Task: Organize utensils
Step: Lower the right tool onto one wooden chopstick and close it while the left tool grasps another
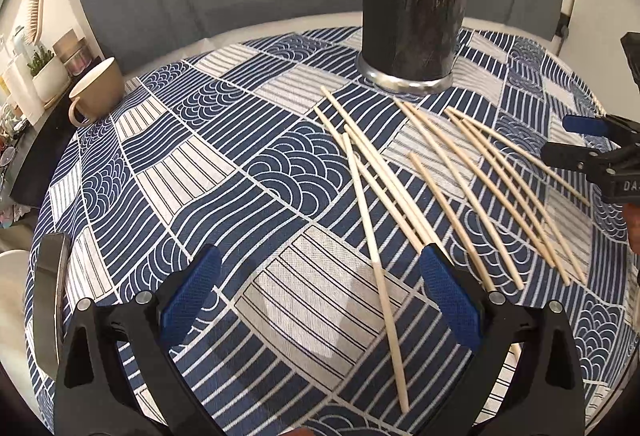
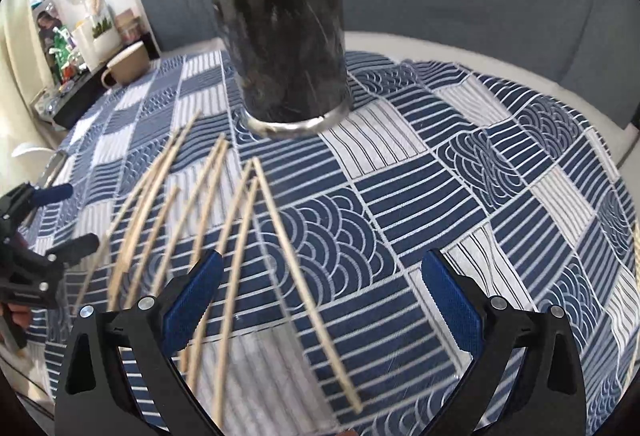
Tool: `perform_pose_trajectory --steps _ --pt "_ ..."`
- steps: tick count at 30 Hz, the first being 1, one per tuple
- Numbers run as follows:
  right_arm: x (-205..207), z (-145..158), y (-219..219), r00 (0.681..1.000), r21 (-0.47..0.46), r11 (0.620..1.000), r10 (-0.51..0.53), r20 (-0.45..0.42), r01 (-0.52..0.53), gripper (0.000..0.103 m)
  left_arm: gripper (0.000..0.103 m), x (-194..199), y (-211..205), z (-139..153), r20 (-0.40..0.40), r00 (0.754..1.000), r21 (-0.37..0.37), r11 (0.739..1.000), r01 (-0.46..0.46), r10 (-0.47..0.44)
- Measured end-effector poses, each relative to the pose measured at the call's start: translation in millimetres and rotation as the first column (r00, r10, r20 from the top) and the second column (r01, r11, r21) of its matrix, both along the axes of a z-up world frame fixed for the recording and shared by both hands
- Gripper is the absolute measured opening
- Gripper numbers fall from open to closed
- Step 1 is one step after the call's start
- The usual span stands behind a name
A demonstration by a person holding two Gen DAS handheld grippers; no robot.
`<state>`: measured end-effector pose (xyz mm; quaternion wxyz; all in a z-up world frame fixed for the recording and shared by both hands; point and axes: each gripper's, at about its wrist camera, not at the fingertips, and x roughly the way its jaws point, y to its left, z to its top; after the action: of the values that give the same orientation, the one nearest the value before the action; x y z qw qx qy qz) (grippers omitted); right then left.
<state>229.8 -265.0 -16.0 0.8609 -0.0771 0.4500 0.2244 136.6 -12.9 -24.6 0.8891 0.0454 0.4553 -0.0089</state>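
Here, left gripper agape, right gripper agape, chopsticks loose, "DA" lettering

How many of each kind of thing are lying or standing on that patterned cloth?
Wooden chopsticks: about 10 (they overlap, so not exact)
Black utensil holder: 1
Beige mug: 1
Total: about 12

Pale wooden chopsticks lie loosely fanned (some crossing) before the upright, dark marbled holder.
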Motion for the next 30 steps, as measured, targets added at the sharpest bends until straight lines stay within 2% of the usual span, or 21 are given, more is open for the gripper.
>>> perform_pose_trajectory --steps 3,5,6,10,13,30 --pt "11.3 -10.0 -0.4 0.999 0.002 1.000 0.012 -0.042 -0.012 0.095 0.097 7.2 1.7 -7.6 -0.039 0.999 -0.020 1.000 -0.001 0.000" --pt "17.1 -17.5 -0.8 0.998 -0.008 1.000 0.008 -0.060 -0.008 0.096 0.097 9.2 1.8 -13.0 -0.048 0.999 0.006 1.000 -0.004 0.004" --pt "18.6 -19.2 -0.7 0.999 -0.016 1.000 0.011 -0.049 -0.012 0.095 0.098 9.7 1.7 -16.4 -0.053 0.999 0.026 1.000 -0.004 0.005" --pt "14.4 -24.5 5.6 0.999 -0.082 0.996 0.043 0.000 -0.043 0.097 0.099 8.6 7.7 -19.6 -0.028 0.999 -0.012 1.000 0.017 -0.018" --pt "14.1 -24.9 4.3 0.999 -0.068 0.997 0.046 0.013 -0.045 0.097 0.099 4.8 13.9 -22.5 0.004 1.000 -0.058 0.998 0.020 -0.020" --pt "15.2 -24.3 4.4 0.999 -0.067 0.997 0.049 0.014 -0.048 0.096 0.099 5.8 12.7 -22.2 0.004 1.000 -0.057 0.998 0.014 -0.013"
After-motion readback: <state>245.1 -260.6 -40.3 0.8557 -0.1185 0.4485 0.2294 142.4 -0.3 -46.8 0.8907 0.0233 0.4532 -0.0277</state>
